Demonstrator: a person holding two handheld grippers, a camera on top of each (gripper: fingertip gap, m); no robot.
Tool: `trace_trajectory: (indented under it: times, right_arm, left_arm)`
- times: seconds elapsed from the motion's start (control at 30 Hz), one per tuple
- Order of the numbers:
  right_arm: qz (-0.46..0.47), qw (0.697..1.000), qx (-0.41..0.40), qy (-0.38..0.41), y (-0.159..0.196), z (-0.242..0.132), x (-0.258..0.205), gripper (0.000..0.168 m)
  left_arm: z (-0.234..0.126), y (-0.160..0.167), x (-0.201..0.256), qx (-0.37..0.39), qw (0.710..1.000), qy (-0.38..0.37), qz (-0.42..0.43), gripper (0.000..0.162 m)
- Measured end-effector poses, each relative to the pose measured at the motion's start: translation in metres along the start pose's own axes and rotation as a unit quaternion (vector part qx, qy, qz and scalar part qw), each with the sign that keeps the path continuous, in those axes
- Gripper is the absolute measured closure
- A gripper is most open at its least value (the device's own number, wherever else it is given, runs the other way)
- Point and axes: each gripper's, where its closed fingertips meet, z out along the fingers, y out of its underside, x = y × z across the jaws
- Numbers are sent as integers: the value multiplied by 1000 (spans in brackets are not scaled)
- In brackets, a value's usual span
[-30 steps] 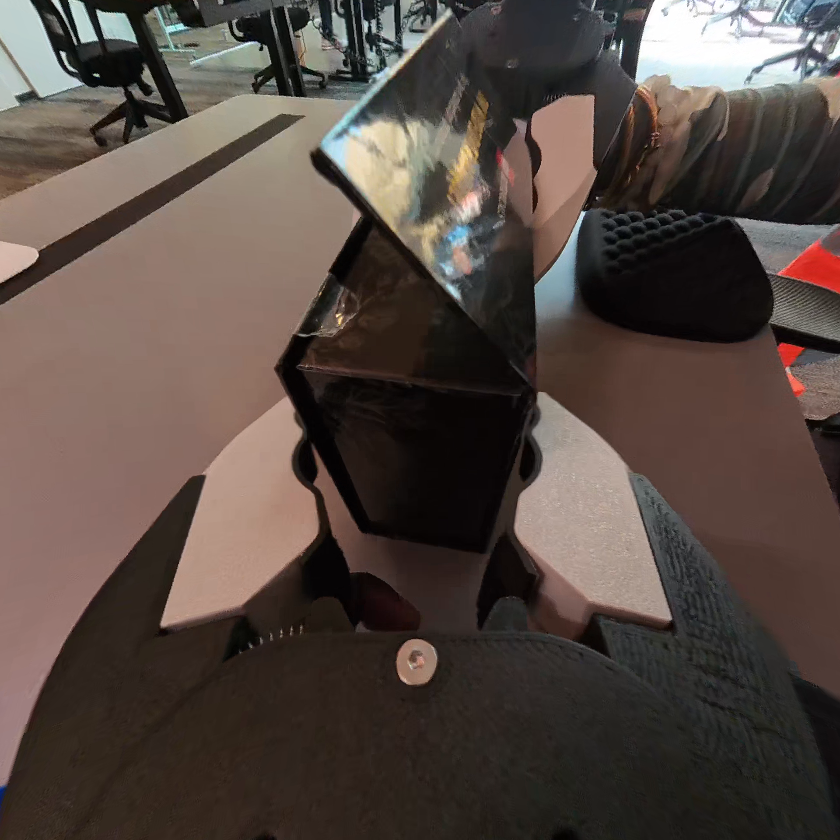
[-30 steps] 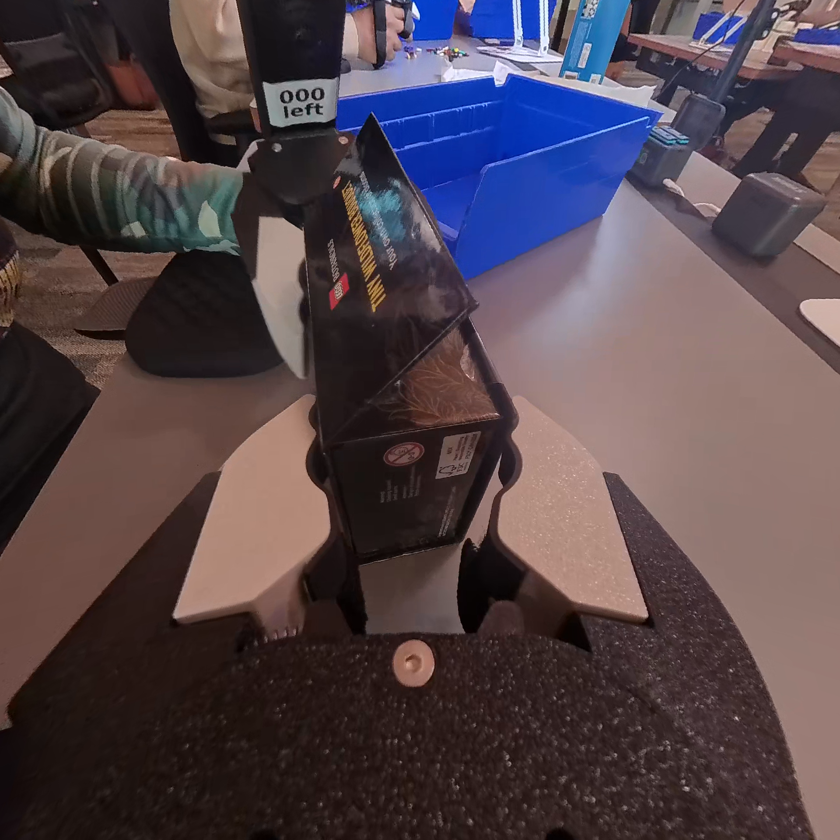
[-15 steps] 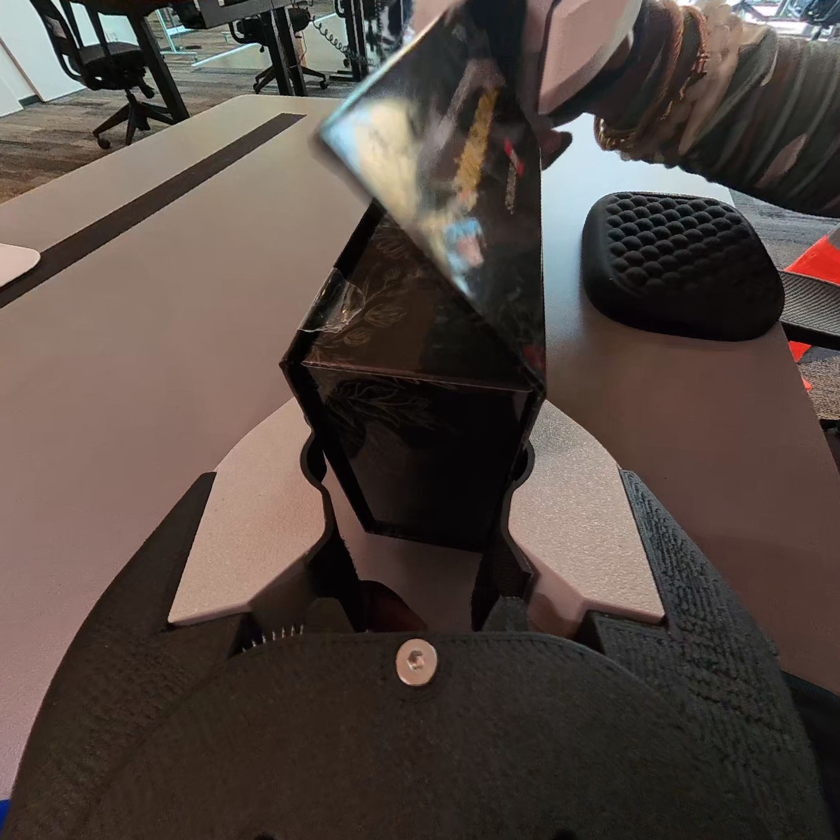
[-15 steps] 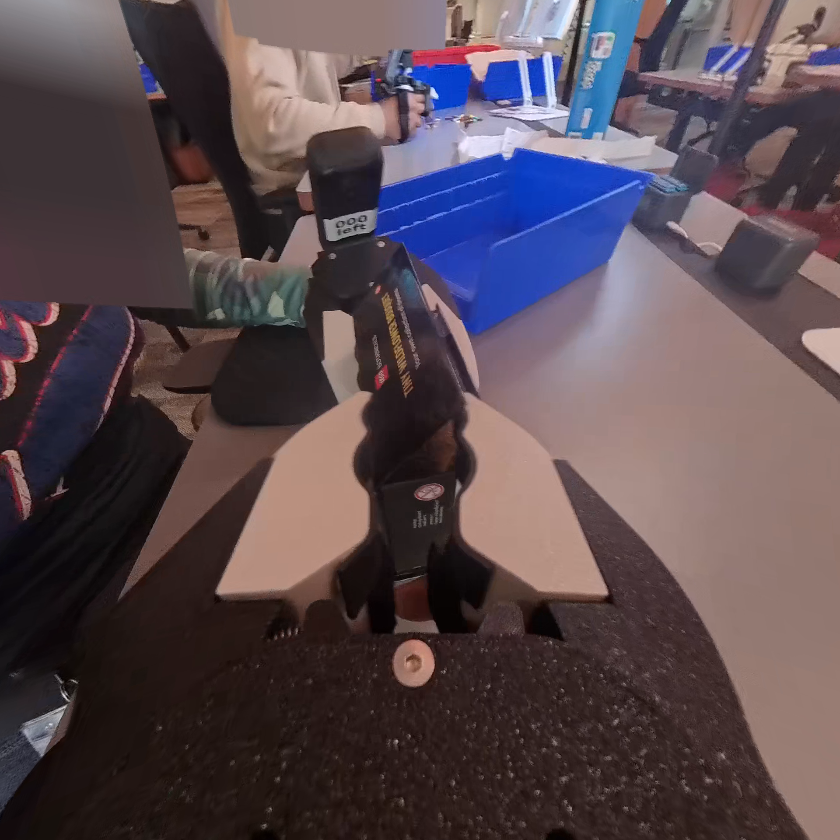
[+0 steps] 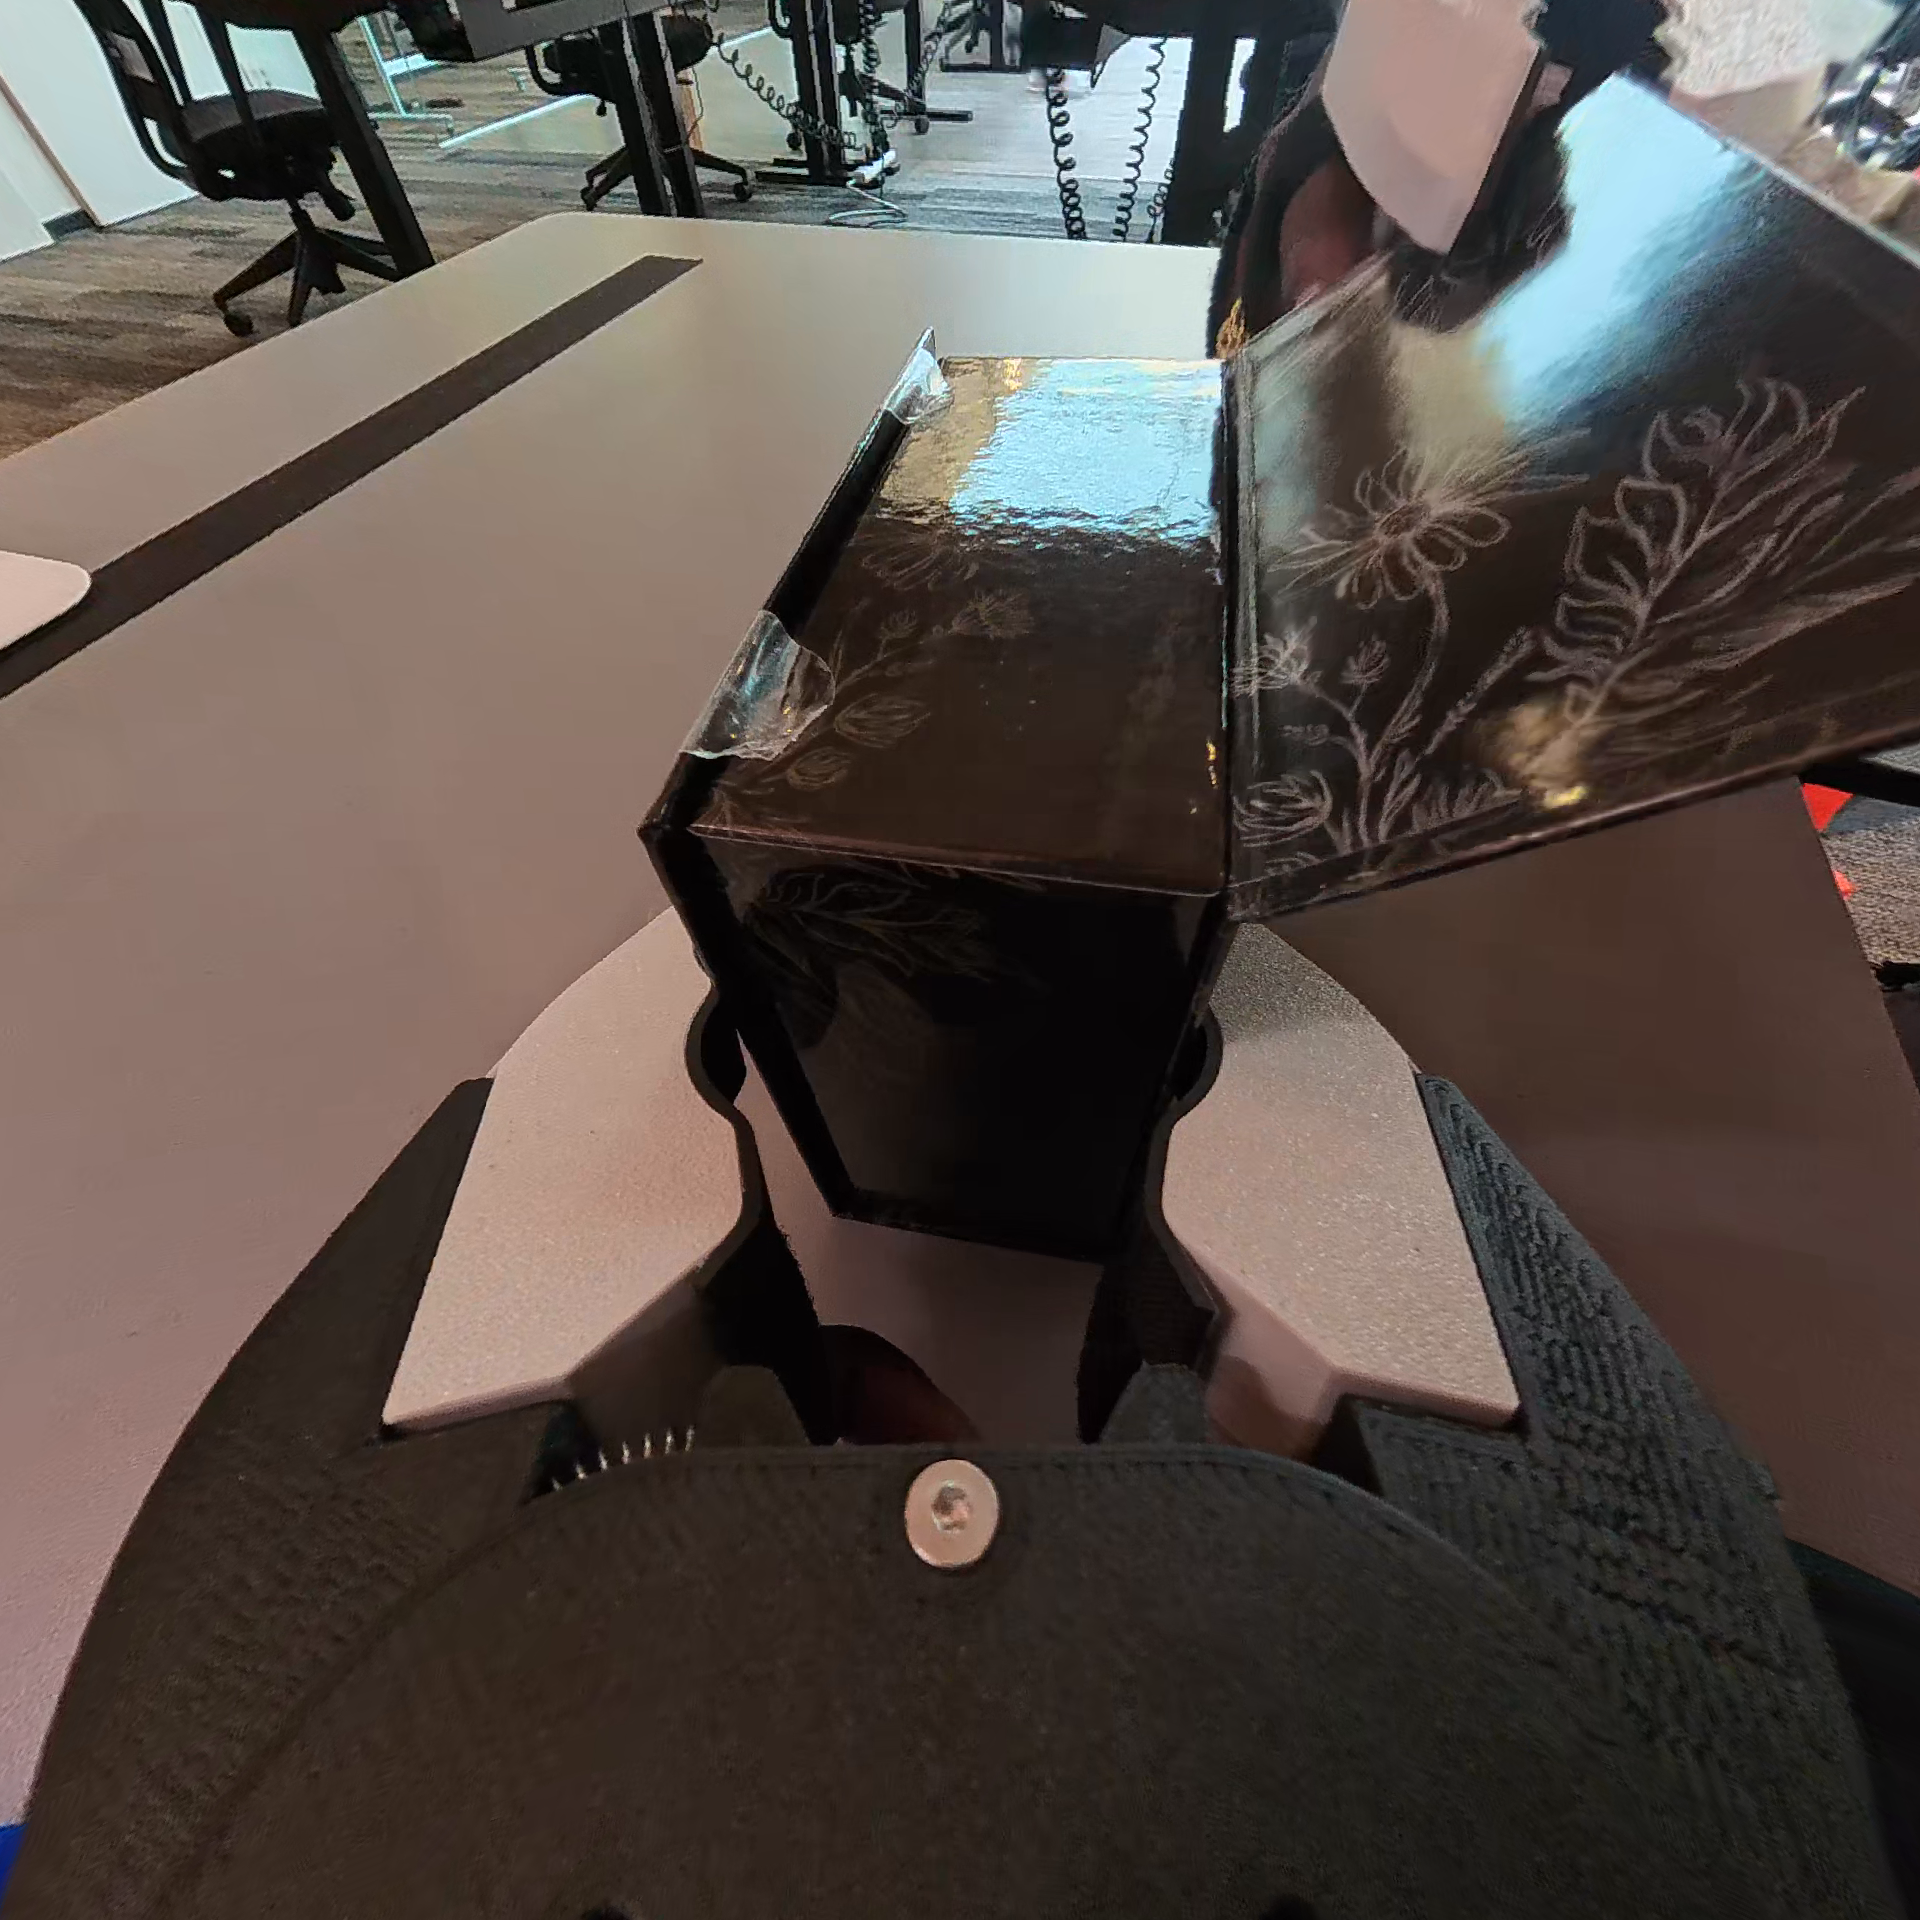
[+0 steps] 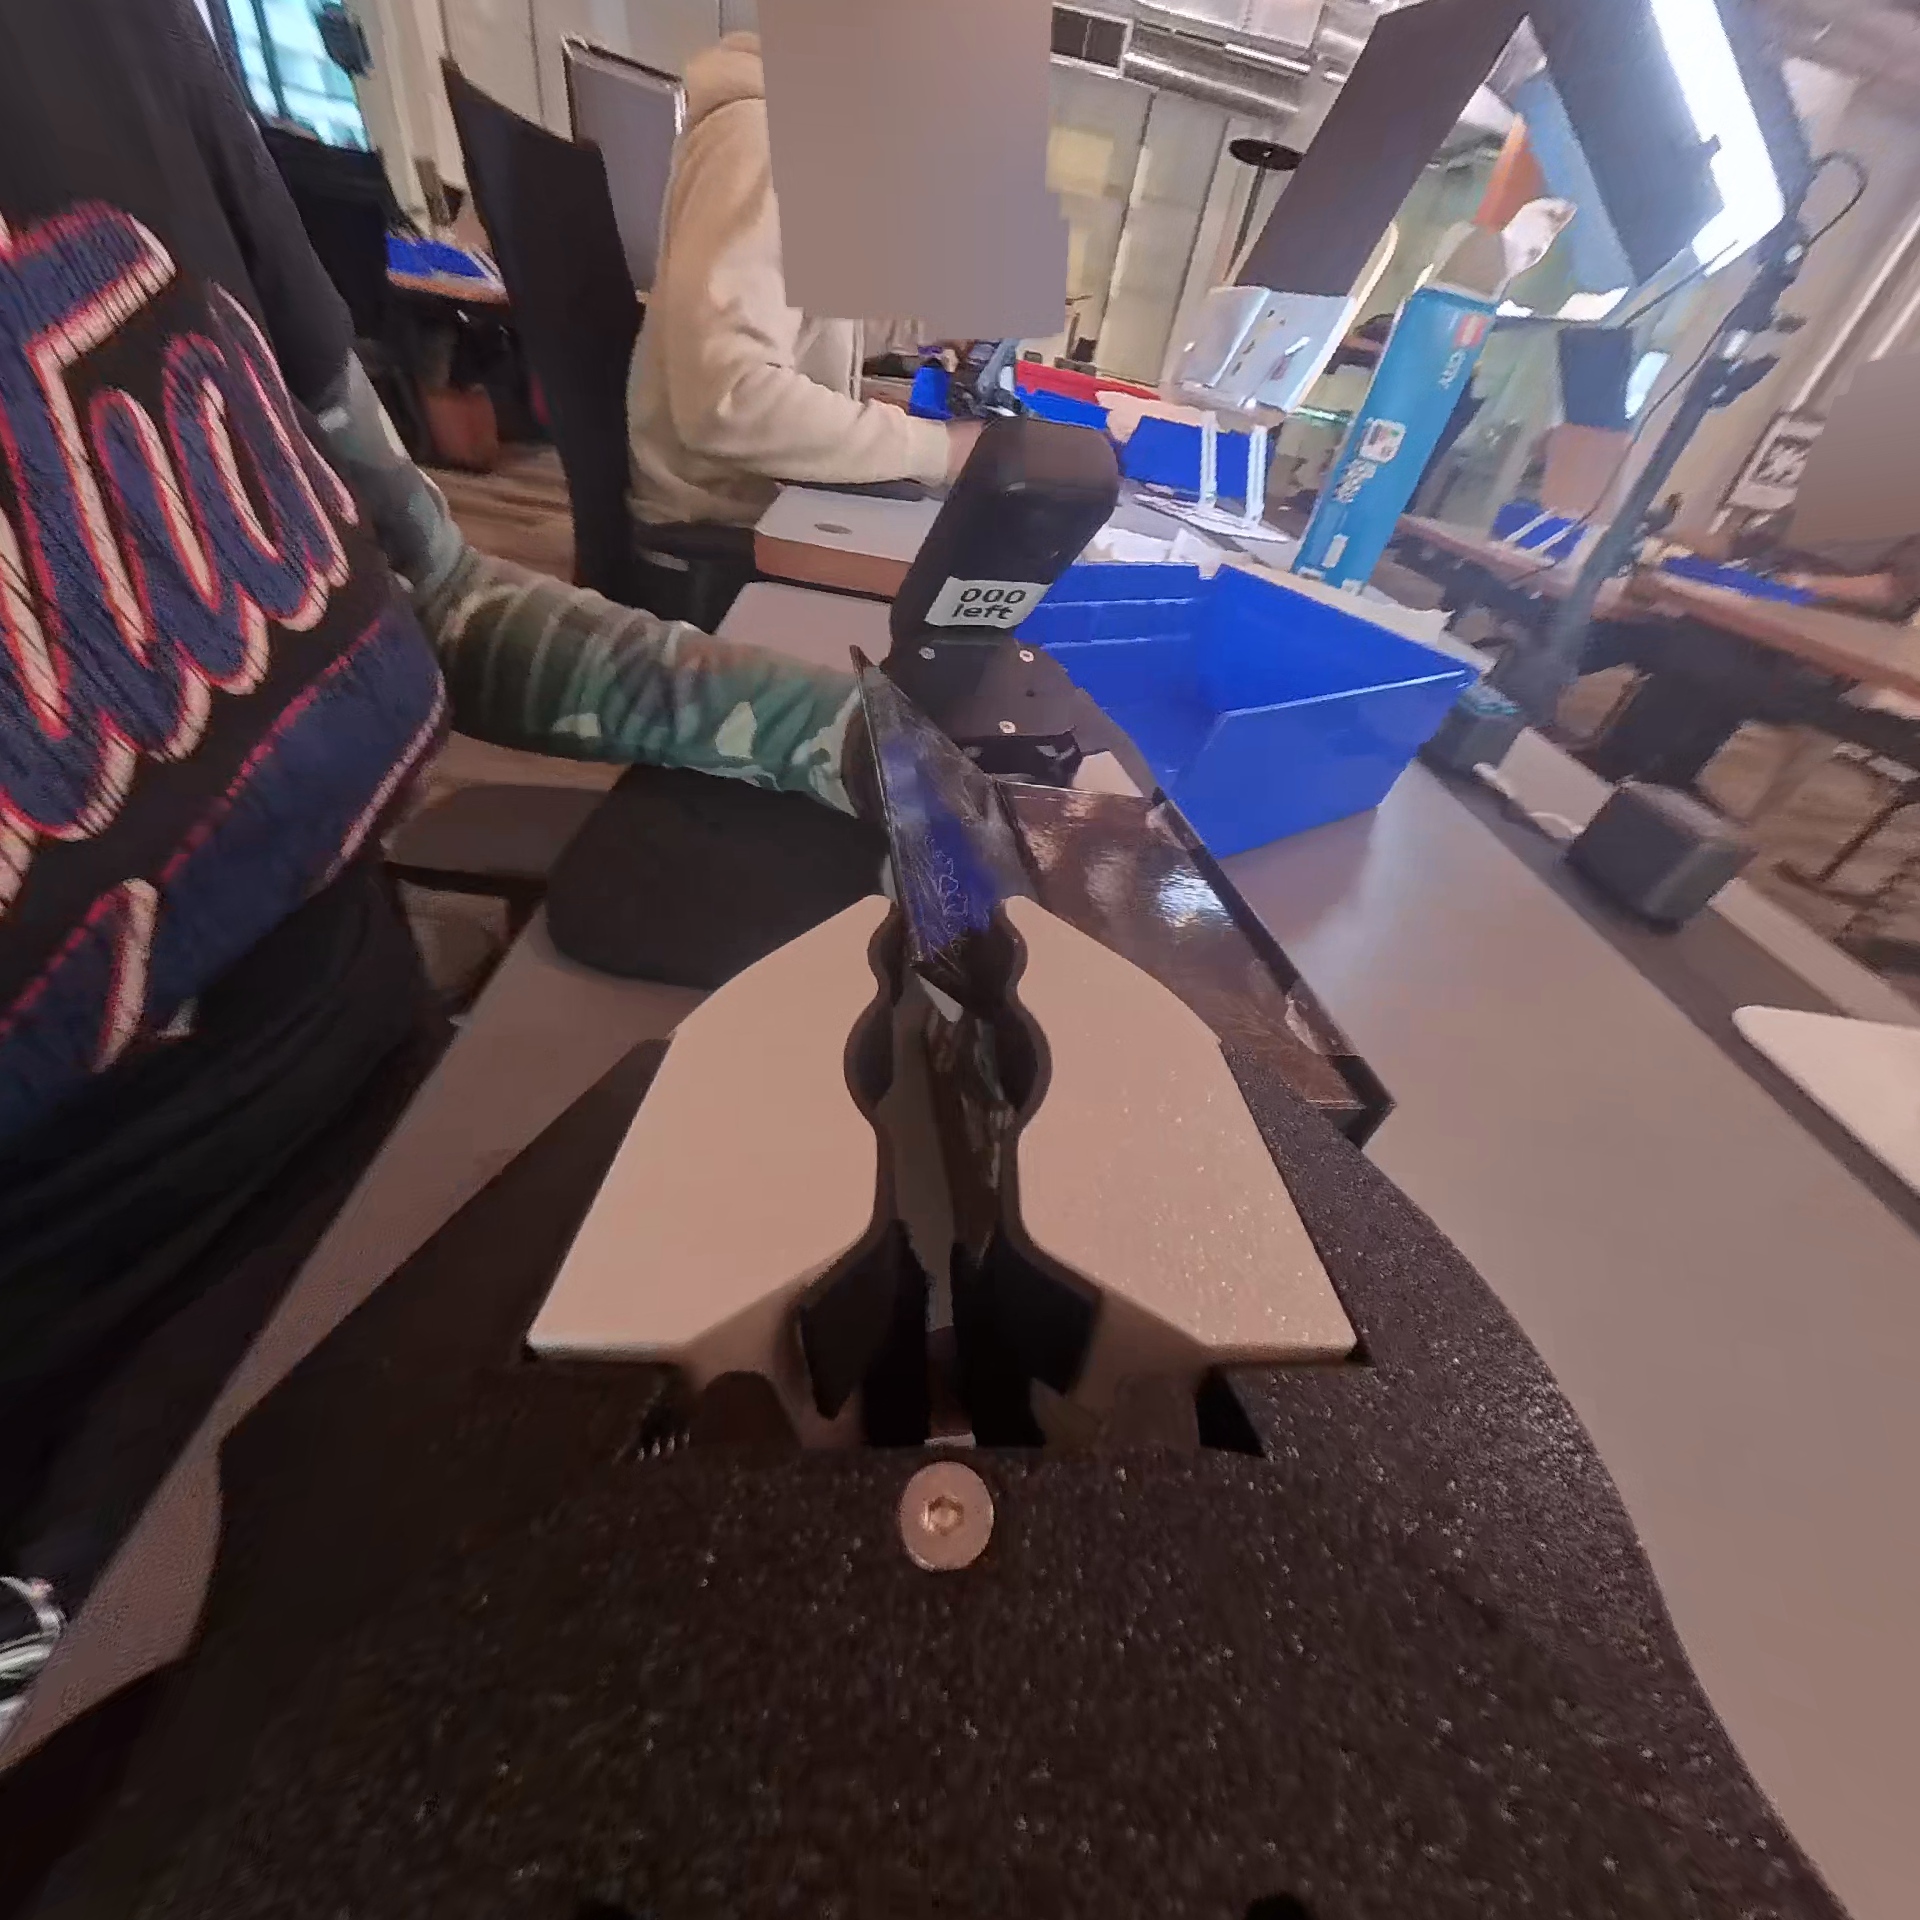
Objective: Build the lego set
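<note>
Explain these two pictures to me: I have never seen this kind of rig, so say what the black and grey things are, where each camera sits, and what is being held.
A person holds a two-finger gripper in each hand, and each gripper carries a camera looking along its fingers. In the left wrist view, the left gripper is shut on a black box standing on the grey table. Its flap is swung open to the right. In the right wrist view, the right gripper pinches that flap edge-on. Behind it are the other gripper and a blue bin.
</note>
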Motion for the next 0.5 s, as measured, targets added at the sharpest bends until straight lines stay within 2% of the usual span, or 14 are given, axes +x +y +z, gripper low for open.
trace_trajectory:
  times: [0.33, 0.43, 0.5]
  right_arm:
    - [-92, 993, -16, 76, -7, 2, 23, 160]
    - [-68, 993, -33, 91, -10, 1, 41, 159]
    - [-48, 991, -40, 115, -14, -4, 58, 160]
  left_arm:
    - [-1, 1, 0, -4, 1000, 12, -11, 81]
    - [2, -1, -5, -20, 996, 43, -69, 81]
    - [7, -6, -5, -45, 984, 99, -142, 81]
